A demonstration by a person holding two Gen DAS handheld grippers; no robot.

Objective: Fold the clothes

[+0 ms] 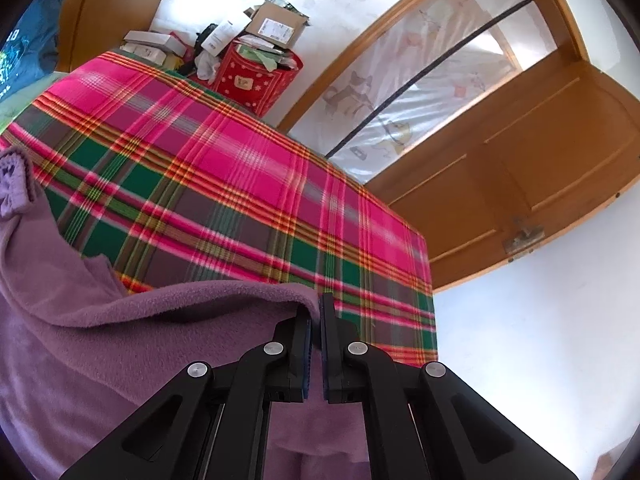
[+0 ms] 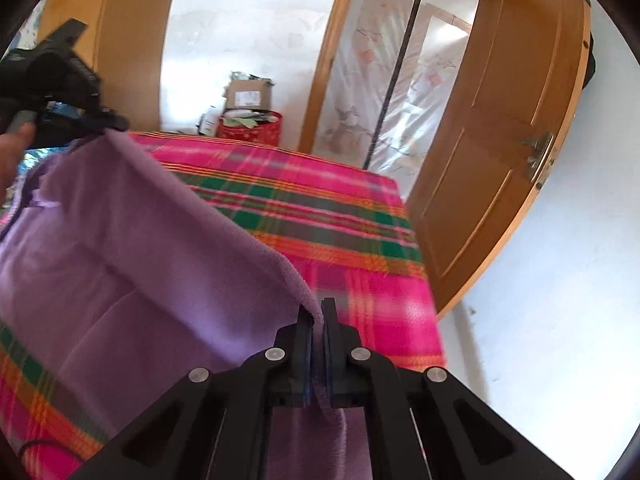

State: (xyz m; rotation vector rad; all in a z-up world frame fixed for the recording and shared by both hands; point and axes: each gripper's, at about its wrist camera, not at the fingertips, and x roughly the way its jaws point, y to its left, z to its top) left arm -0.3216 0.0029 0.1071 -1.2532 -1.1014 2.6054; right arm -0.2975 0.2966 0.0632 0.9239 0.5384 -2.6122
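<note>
We hold the soft purple fleece garment (image 1: 120, 340) by two points along one edge so that it hangs stretched between our hands above the bed, a grip that seems meant to spread it flat before a fold. The left gripper (image 1: 317, 320) has its black jaws pinched tight on a fold of the fleece, the hem draping over its near finger, and the right gripper (image 2: 318, 320) is likewise clamped, with a strip of purple cloth squeezed between its blue pads (image 2: 307, 360). Part of the garment trails down onto the pink, green and orange plaid bedspread (image 1: 248, 184), and what looks like a small bow at the neckline shows at the far left of the left wrist view. Both grippers point forward and downward over the bed. In the right wrist view the other gripper appears up at the left, gripped by a hand (image 2: 14, 152), lifting its corner higher than ours, so the cloth slopes between the two. We judge the fold proper is not yet made.
</note>
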